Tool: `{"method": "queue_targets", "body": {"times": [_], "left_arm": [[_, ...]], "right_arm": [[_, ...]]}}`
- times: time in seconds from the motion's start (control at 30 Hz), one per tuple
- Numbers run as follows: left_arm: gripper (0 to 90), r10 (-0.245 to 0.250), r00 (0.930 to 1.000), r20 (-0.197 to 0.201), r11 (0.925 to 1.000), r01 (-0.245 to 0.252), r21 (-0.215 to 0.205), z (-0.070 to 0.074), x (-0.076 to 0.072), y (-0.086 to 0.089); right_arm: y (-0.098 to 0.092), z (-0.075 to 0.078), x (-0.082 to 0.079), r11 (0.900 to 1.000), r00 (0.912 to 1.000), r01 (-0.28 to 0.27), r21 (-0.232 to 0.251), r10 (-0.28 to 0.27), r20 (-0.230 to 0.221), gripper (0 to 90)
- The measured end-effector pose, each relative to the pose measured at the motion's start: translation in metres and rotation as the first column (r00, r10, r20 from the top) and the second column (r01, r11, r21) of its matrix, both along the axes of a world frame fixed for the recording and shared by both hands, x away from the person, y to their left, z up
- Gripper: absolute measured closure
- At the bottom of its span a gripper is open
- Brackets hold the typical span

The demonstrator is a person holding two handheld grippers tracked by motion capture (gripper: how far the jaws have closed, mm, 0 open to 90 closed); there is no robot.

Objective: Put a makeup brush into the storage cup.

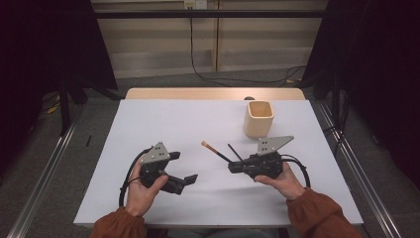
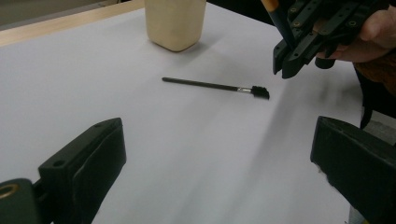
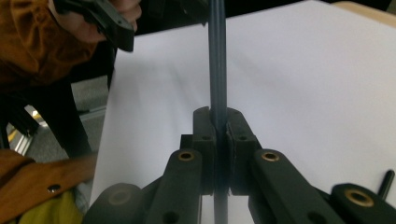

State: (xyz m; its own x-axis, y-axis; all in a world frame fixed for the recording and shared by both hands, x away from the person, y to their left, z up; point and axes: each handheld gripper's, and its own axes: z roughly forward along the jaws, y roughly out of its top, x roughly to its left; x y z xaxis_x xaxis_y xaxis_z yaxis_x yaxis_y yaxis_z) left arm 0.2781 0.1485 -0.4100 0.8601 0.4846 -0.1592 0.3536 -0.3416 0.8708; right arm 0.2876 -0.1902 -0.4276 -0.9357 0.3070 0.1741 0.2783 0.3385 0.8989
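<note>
I've got a white table top (image 1: pixel 163 124) with a wooden strip along its far edge; both of my hands sit at the near side. Beige square cup (image 1: pixel 258 118) stands upright at the far right of the table, well apart from both tools. My left gripper (image 1: pixel 184 179) hovers low at near left, its black jaws spread wide with nothing between them; in the left gripper view I see bare white surface between the two pads. My right gripper (image 1: pixel 233 167) is at near right, just in front of the cup's side of the table, jaws clamped tight on a dark-handled brush (image 1: pixel 216 151). The handle runs straight up out of the closed jaws in the right gripper view, and its orange-tan end points toward table centre in the high view. A second, thin black brush (image 2: pixel 215 86) lies flat on the table between the cup and the right gripper, bristle end nearest that gripper, touching neither tool.
</note>
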Motion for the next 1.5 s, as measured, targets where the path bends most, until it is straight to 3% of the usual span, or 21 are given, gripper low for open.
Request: {"method": "queue_targets", "body": {"times": [0.27, 0.53, 0.67, 0.8, 1.0, 1.1, 1.17, 1.27, 1.37, 1.5], "left_arm": [[3.3, 0.026, 0.9996, 0.003, 0.9996, -0.026, 0.002, -0.001, 0.0, 0.002], [3.3, 0.038, 0.9992, 0.016, 0.9988, -0.037, -0.03, 0.001, -0.002, 0.002], [3.7, 0.019, 0.9992, 0.035, 0.9993, -0.018, -0.034, 0.001, -0.003, 0.0], [3.6, 0.022, 0.9992, 0.032, 0.9978, -0.02, -0.063, 0.003, -0.003, -0.003], [2.9, 0.024, 0.9972, 0.07, 0.9959, -0.018, -0.089, 0.009, -0.003, -0.008], [2.7, 0.03, 0.9962, 0.082, 0.9954, -0.022, -0.093, 0.009, -0.003, -0.009], [2.6, 0.054, 0.9944, 0.091, 0.9963, -0.048, -0.071, 0.008, -0.003, -0.011], [2.5, 0.054, 0.9947, 0.087, 0.9957, -0.047, -0.081, 0.005, 0.0, -0.013], [2.4, 0.05, 0.9925, 0.112, 0.9956, -0.041, -0.084, 0.004, 0.0, -0.017], [2.3, 0.039, 0.994, 0.102, 0.9945, -0.029, -0.1, 0.003, 0.001, -0.022]], "right_arm": [[-0.003, 0.003, -0.001, 0.998, 0.9998, 0.015, 0.067, -0.016, 0.011, 85.0], [-0.001, 0.003, -0.002, 0.997, 0.9999, -0.005, 0.075, 0.004, 0.011, 85.1], [0.0, 0.003, -0.002, 0.997, 0.9999, -0.008, 0.078, 0.006, 0.014, 85.0], [0.0, 0.003, -0.002, 0.996, 0.9998, -0.006, 0.085, 0.005, 0.017, 85.0], [0.002, 0.003, -0.002, 0.995, 0.9998, -0.005, 0.099, 0.004, 0.019, 85.0], [0.003, 0.003, -0.002, 0.995, 0.9998, -0.005, 0.1, 0.003, 0.017, 85.0], [0.004, 0.002, -0.002, 0.995, 0.9998, -0.009, 0.096, 0.007, 0.018, 85.0], [0.005, 0.002, -0.002, 0.996, 0.9997, -0.013, 0.092, 0.011, 0.02, 85.0], [0.006, 0.001, -0.002, 0.996, 0.9997, -0.016, 0.091, 0.014, 0.018, 85.0], [0.007, -0.001, -0.001, 0.996, 0.9997, -0.019, 0.083, 0.018, 0.016, 85.0]]}}
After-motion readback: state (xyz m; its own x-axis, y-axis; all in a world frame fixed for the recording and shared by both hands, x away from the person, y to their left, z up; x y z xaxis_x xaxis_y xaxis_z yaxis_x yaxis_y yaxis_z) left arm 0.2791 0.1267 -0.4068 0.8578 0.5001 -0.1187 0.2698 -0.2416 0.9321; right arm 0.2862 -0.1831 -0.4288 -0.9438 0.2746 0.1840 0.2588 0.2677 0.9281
